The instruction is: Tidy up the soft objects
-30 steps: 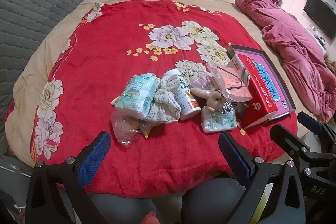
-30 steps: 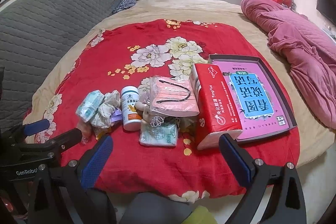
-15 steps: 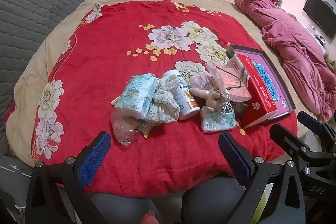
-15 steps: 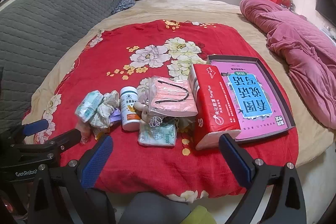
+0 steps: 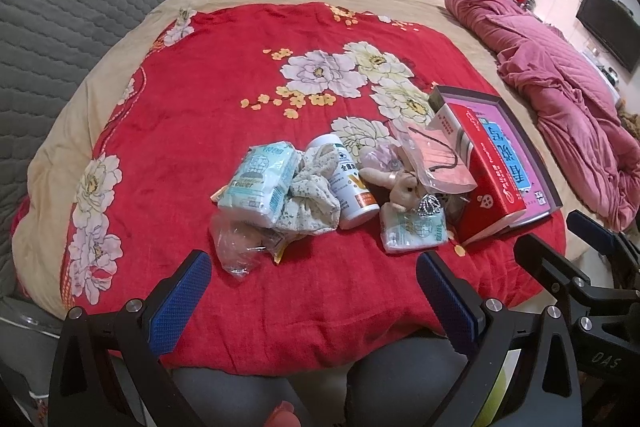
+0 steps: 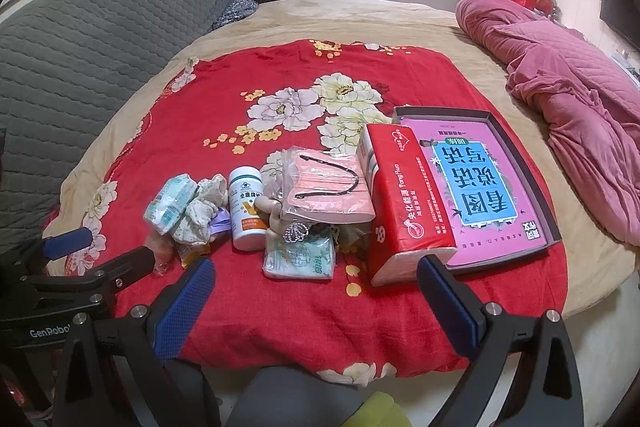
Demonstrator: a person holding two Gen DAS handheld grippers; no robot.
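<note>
The plush toy (image 6: 276, 215) lies largely concealed beneath the bagged masks (image 6: 324, 187) at frame centre. Print on the white bottle (image 6: 247, 213) is too small to read. The pink quilt (image 6: 576, 75) is cut off at the right edge. Contents of the crumpled clear bag (image 5: 240, 247) are indistinct.

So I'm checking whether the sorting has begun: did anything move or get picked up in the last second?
Nothing was taken hold of or let go. The left tool and right tool both hang open over the near edge of the red cloth, empty; only the view drifts slightly. The pile, from tissue pack to red tissue box, lies unchanged.
</note>
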